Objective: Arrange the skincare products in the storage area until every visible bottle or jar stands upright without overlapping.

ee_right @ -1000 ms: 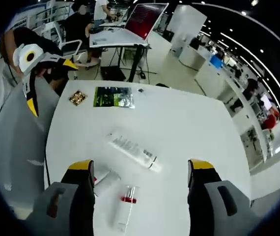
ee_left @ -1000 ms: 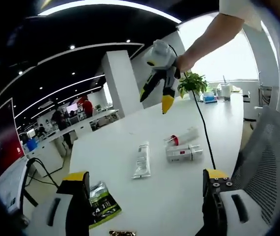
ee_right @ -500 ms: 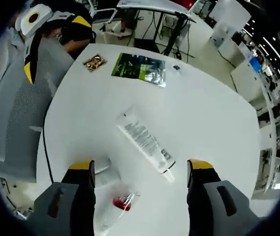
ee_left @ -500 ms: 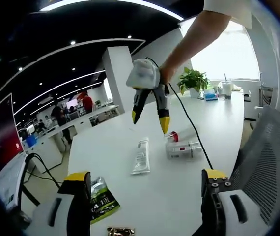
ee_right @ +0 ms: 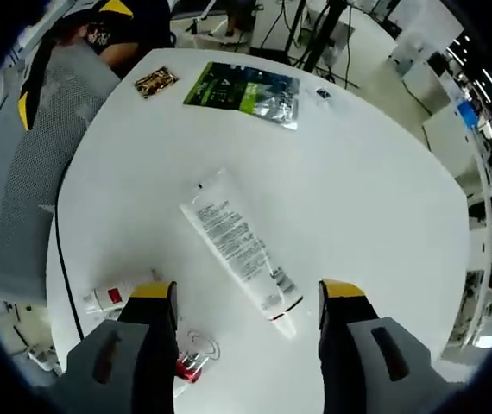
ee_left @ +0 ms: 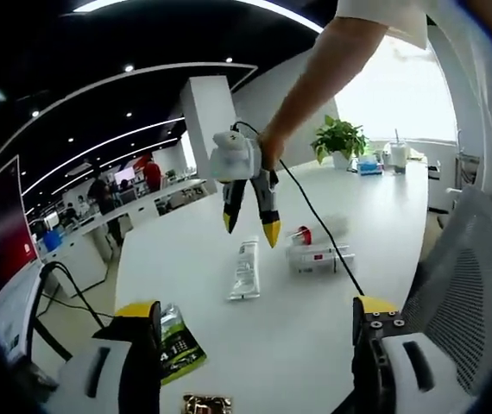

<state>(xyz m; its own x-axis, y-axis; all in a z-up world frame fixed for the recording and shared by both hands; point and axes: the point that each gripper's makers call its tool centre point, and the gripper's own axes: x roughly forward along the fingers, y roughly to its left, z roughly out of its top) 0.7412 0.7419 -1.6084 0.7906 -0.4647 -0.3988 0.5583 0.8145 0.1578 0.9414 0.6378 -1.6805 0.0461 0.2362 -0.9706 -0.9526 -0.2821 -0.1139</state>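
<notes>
Skincare products lie flat on the white table (ee_right: 375,181). In the right gripper view, a white tube (ee_right: 239,248) with printed text lies diagonally across the centre of the frame, its capped end toward the lower right, between the two jaw tips. A small white bottle with a red label (ee_right: 110,297) lies on its side at the lower left, just beside the left jaw. A clear item with a red cap (ee_right: 192,359) lies at the bottom centre, partly hidden by that jaw; its exact form is hard to tell. The right gripper (ee_right: 248,297) has its jaws spread wide, holds nothing, and is poised above the tube.

In the left gripper view, the white tube (ee_left: 245,268) lies at frame centre, with the white bottle (ee_left: 317,256) and the red-capped item (ee_left: 315,231) to its right. The right gripper (ee_left: 248,228) hangs over the tube, held by a person's hand (ee_left: 272,151). The left gripper (ee_left: 255,315) at the bottom of the frame is also wide open and empty.

A green packet (ee_right: 242,88) and a small brown packet (ee_right: 154,81) lie at the upper left of the right gripper view. A grey mesh chair (ee_right: 26,172) stands at the left table edge.
</notes>
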